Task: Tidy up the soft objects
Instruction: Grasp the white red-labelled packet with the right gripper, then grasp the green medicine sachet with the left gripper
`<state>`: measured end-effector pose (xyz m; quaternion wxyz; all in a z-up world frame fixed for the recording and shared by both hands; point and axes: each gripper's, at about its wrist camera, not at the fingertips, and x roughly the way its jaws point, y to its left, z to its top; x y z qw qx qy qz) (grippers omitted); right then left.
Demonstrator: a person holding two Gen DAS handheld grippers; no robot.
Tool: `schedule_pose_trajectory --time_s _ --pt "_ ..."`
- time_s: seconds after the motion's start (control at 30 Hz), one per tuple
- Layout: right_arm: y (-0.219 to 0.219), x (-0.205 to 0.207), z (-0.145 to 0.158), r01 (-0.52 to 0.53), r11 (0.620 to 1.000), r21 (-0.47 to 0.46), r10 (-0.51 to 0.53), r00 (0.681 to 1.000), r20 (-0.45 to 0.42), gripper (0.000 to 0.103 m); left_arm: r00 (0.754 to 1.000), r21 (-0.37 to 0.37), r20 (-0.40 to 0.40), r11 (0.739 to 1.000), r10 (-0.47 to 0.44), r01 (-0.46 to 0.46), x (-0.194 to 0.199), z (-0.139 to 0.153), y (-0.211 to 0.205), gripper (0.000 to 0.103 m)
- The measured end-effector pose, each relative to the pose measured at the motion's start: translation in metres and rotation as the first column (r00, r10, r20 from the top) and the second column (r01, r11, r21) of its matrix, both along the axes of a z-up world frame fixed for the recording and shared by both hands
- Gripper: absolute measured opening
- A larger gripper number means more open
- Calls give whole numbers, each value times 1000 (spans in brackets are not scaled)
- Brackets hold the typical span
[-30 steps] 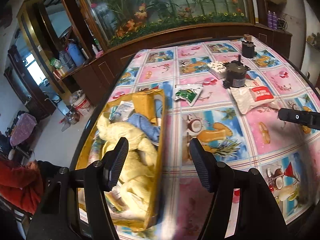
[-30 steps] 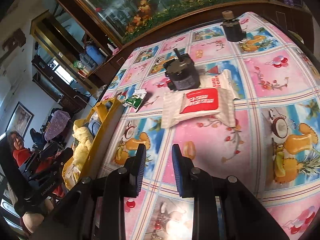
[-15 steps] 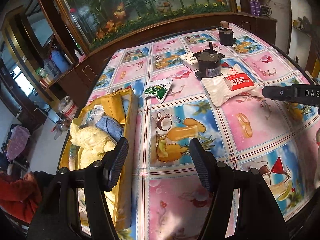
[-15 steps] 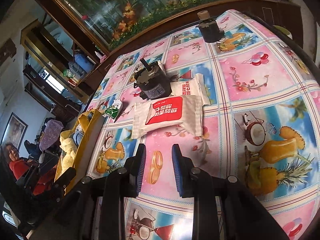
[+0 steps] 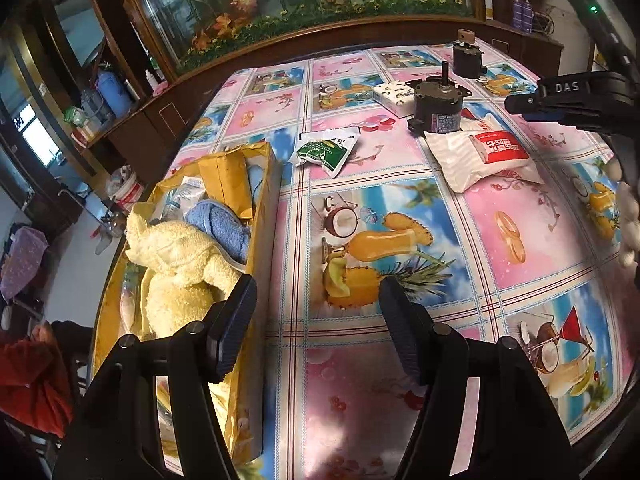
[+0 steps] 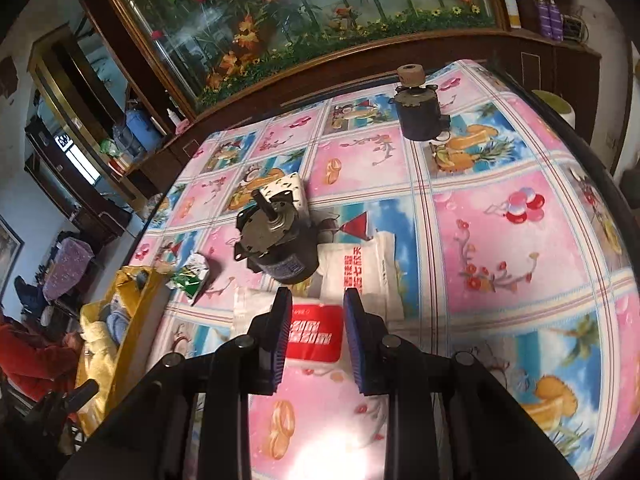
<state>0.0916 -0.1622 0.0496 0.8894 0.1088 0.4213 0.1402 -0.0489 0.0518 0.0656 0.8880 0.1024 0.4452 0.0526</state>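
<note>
Two grippers are in view over a counter (image 5: pixel 400 312) covered by a pink and blue fruit-print cloth; the left gripper (image 5: pixel 316 328) sits at the bottom centre of the left wrist view, its jaws spread wide with nothing between them, its left finger over the near edge of the yellow bin (image 5: pixel 262 240) and its right finger over the printed pineapple drink; the bin occupies the lower left of that view and holds a cream plush towel (image 5: pixel 176 264), a blue cloth (image 5: pixel 220 228) and a tan packet (image 5: pixel 226 180) standing at its far end. The right gripper (image 6: pixel 316 340) sits at the bottom centre of the right wrist view, jaws parted only narrowly and holding nothing; whether the fingertips touch the white pouch with the red label (image 6: pixel 316 332) framed between them cannot be told; a second white pouch (image 6: pixel 360 272) lies just beyond it, partly overlapped. A grey motor (image 6: pixel 272 240) stands at mid-frame touching the pouches, with a white patterned box (image 6: pixel 290 190) behind it; a green and white sachet (image 6: pixel 190 276) lies at mid-left between motor and bin; a second dark motor (image 6: pixel 418 116) stands at upper centre, well apart. In the left wrist view the right gripper enters from the upper right above the pouch (image 5: pixel 480 152).
</note>
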Motion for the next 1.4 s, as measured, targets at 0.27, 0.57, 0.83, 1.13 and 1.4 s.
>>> schedule_pose_trajectory --time_s 0.27,0.57,0.83,1.13,1.4 --pt "33 25 -37 -109 994 22 111 978 -178 26 1000 -69 -11 998 9 -10 -4 2 22 64" --pt "21 -40 -22 -185 967 177 217 960 -178 26 997 -279 -43 959 -71 57 -5 -1 22 64" --pt "21 -41 -21 -208 956 208 242 959 -151 28 994 -355 -31 931 -103 85 -8 7 24 64" --pt "75 -72 -10 -448 893 -39 448 894 -15 66 981 -336 -14 925 -194 178 82 34 43 64" --pt "99 -83 -24 -505 830 -236 520 854 6 66 971 -301 -190 950 -145 83 199 -8 34 64"
